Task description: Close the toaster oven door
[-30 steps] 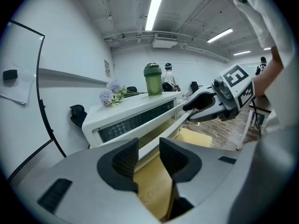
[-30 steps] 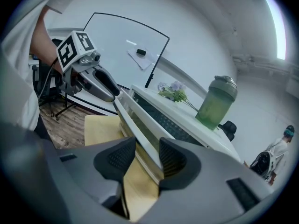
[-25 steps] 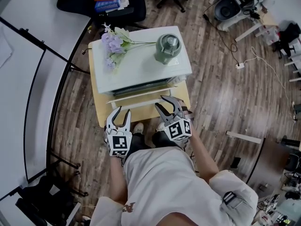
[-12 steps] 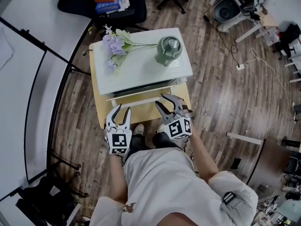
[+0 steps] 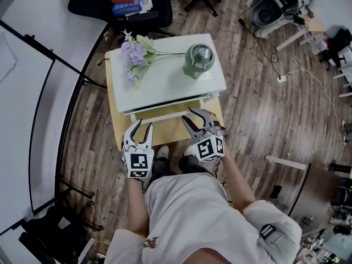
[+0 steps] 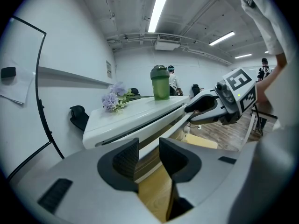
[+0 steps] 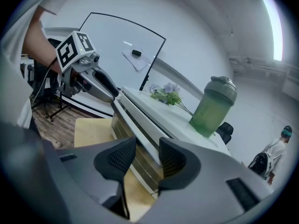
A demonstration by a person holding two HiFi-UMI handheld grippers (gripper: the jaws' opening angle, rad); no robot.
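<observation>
A white toaster oven (image 5: 165, 81) stands on a small wooden table (image 5: 165, 130). Its door (image 5: 165, 113) is tilted up and stands only a slit away from the oven front. My left gripper (image 5: 141, 127) is just below the door's left part, jaws drawn together with a narrow gap and nothing between the pads. My right gripper (image 5: 201, 114) has its tips at the door's right end, likewise shut on nothing. In the left gripper view the door's edge (image 6: 161, 127) runs past beyond the left gripper (image 6: 148, 155). In the right gripper view it runs beyond the right gripper (image 7: 142, 157).
On the oven top lie purple flowers (image 5: 135, 54) and a green bottle (image 5: 198, 59). A whiteboard stand (image 5: 60, 109) curves along the left. Bags and books (image 5: 126, 1) sit behind the table, and a cable with a plug (image 5: 280, 77) lies on the wood floor at the right.
The oven door has swung up from partly open to nearly closed. Both grippers have moved a little forward and up with it.
</observation>
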